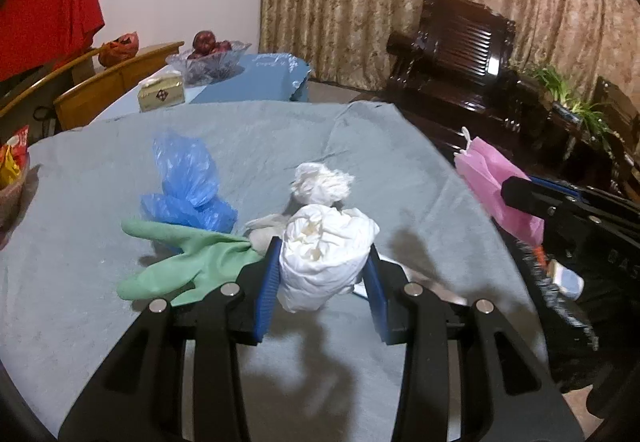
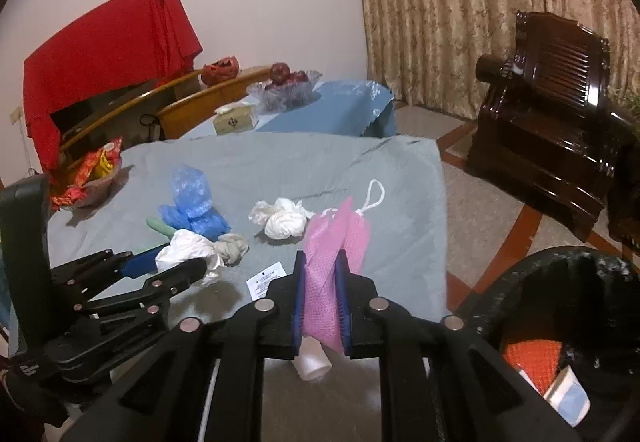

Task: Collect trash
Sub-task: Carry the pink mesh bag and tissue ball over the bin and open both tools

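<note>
Gripping a white wad (image 1: 326, 254) at frame center, the left hand-held gripper (image 1: 323, 282) is seen above the counter (image 1: 80, 282); pink mesh (image 2: 334, 242) is clamped by the right hand-held gripper (image 2: 322, 306), w/ bin (image 2: 560, 282) lower right.

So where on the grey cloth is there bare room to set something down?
The far part of the grey cloth is bare, between the snack bowl and the right edge. The middle is crowded: blue bag, green glove, white tissue wads and a paper label.
</note>
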The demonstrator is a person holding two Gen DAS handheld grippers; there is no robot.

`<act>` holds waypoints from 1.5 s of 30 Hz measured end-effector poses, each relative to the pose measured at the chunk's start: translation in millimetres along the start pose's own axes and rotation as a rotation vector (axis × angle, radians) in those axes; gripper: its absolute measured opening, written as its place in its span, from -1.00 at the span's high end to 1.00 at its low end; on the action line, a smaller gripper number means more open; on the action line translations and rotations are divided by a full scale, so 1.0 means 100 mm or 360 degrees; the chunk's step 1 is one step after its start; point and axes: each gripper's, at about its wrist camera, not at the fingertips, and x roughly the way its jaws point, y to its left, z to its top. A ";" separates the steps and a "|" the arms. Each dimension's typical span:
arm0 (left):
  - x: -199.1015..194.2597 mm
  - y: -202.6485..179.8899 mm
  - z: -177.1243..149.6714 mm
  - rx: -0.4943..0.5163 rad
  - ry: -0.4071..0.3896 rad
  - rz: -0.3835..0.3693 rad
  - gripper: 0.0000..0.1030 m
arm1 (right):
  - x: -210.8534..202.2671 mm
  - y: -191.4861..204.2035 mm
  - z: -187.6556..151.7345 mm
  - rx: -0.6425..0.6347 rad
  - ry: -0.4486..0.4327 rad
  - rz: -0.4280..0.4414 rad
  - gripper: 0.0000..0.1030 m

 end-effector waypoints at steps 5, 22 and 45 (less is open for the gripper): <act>-0.19 -0.23 0.04 0.0030 -0.0035 -0.0064 0.27 | -0.30 -0.11 -0.03 0.0016 -0.0042 -0.0038 0.73; -0.32 -1.29 0.13 0.0227 -0.0073 -0.0398 0.27 | -1.13 -0.93 -0.36 0.0173 -0.0105 -0.0325 0.73; 0.17 -2.59 0.05 0.0438 0.0006 -0.0653 0.25 | -1.46 -1.93 -0.78 0.0385 -0.0047 -0.0642 0.73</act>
